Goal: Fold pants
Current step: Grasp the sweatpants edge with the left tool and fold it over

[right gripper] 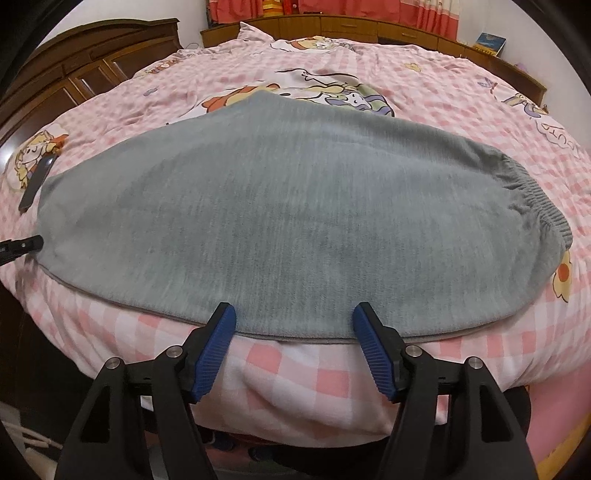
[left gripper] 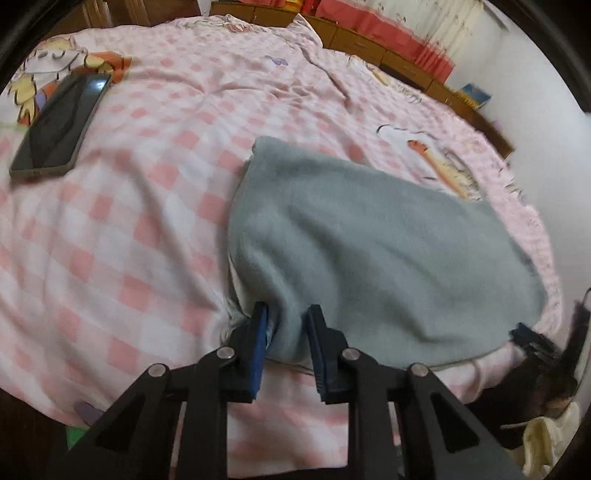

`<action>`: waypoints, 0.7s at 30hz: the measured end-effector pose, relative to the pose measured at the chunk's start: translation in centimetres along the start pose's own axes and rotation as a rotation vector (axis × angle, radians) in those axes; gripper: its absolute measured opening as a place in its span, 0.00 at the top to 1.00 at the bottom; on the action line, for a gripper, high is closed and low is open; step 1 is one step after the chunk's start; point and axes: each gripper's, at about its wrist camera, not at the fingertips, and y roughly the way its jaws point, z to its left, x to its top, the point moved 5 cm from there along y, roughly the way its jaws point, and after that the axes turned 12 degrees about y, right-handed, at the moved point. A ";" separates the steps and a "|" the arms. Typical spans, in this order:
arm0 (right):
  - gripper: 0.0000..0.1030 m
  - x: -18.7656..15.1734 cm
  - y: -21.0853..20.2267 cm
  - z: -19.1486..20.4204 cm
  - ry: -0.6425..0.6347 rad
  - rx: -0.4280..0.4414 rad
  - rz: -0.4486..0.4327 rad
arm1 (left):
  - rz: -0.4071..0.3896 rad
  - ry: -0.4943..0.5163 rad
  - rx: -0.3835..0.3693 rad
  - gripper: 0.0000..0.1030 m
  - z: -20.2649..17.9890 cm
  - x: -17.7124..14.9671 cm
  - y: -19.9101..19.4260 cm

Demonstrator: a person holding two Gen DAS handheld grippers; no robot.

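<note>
Grey fleece pants (right gripper: 288, 206) lie folded lengthwise across the near edge of a pink checked bed (right gripper: 295, 373), waistband (right gripper: 532, 199) at the right in the right wrist view. My left gripper (left gripper: 286, 314) pinches a bunched corner of the pants (left gripper: 369, 240) between its blue pads at the left end; it also shows at the left edge of the right wrist view (right gripper: 22, 247). My right gripper (right gripper: 293, 312) is open, its fingertips at the pants' near edge with nothing between them. It shows at the right edge of the left wrist view (left gripper: 532, 339).
A black phone (left gripper: 59, 125) lies on the bed left of the pants, also seen in the right wrist view (right gripper: 37, 181). A wooden headboard (right gripper: 85, 70) and low wooden cabinets (right gripper: 332, 26) border the bed. The bed's near edge drops to the floor.
</note>
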 end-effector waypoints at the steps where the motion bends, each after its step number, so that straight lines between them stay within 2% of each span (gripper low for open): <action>1: 0.32 0.0 0.1 0.1 -0.003 -0.002 -0.002 | -0.010 0.017 0.008 0.79 -0.1 -0.1 -0.2; 3: 0.32 -0.1 0.0 0.1 -0.010 -0.008 -0.006 | -0.028 0.029 0.021 0.78 -0.3 -0.4 -0.3; 5: 0.32 -0.2 -0.1 0.1 -0.010 -0.006 -0.008 | -0.034 0.033 0.060 0.66 -0.3 -0.4 -0.1; 8: 0.32 -0.2 -0.1 0.0 -0.005 0.001 -0.008 | -0.046 0.005 0.086 0.58 -0.1 -0.2 0.2; 11: 0.32 -0.2 -0.2 0.1 -0.007 0.002 -0.010 | -0.065 -0.003 0.169 0.49 0.0 0.1 0.2; 12: 0.32 -0.3 -0.2 0.1 -0.008 0.003 -0.012 | -0.071 -0.004 0.205 0.48 0.0 0.2 0.1; 15: 0.32 -0.4 -0.2 0.1 -0.009 0.004 -0.015 | -0.101 0.014 0.244 0.45 -0.4 0.1 -0.3; 18: 0.32 -0.4 -0.3 0.1 -0.013 0.001 -0.021 | -0.081 0.029 0.219 0.37 -0.3 0.2 0.6; 19: 0.32 -0.5 -0.3 0.1 -0.011 0.002 -0.023 | -0.083 0.017 0.177 0.28 -0.2 0.3 0.9; 21: 0.32 -0.4 -0.2 0.1 -0.013 0.001 -0.021 | -0.096 -0.043 0.101 0.26 0.5 0.6 1.4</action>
